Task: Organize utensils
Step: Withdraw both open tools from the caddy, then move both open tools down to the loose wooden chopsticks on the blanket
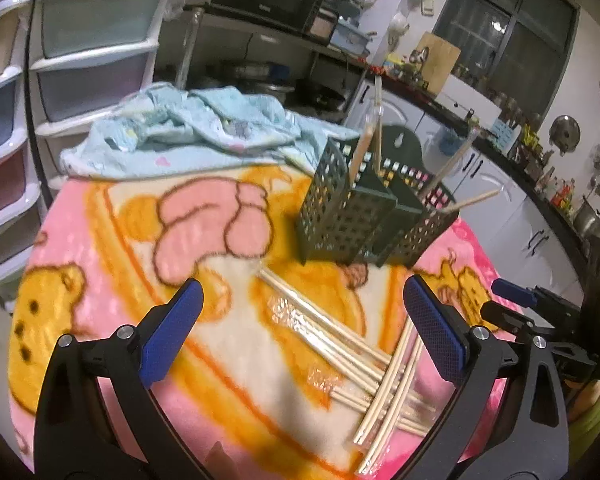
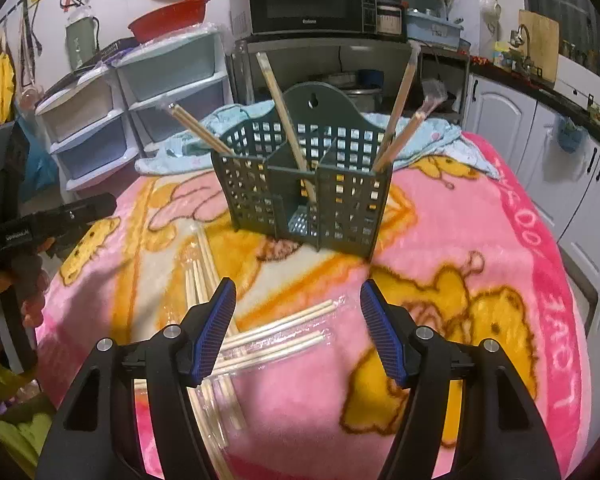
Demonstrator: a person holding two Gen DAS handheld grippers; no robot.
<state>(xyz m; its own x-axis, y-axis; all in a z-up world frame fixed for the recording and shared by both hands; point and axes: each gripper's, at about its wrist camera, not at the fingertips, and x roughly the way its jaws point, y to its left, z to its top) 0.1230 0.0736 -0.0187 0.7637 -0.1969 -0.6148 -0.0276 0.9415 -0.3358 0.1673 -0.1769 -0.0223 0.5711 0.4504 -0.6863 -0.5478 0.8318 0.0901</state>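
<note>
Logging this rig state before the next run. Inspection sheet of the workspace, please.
Surface: pink cartoon blanket covers the table.
Job's things: green slotted caddy stands upright; four wrapped chopstick pairs lean in its compartments. More wrapped chopsticks lie crossed in a loose pile in front of it.
Clutter: crumpled light blue towel behind the caddy.
Grippers: left tool open, empty, above the pile; right tool open, empty, beside the pile.
Cables: nothing seen on the table.
Surroundings: plastic drawer units, microwave, white kitchen cabinets.
</note>
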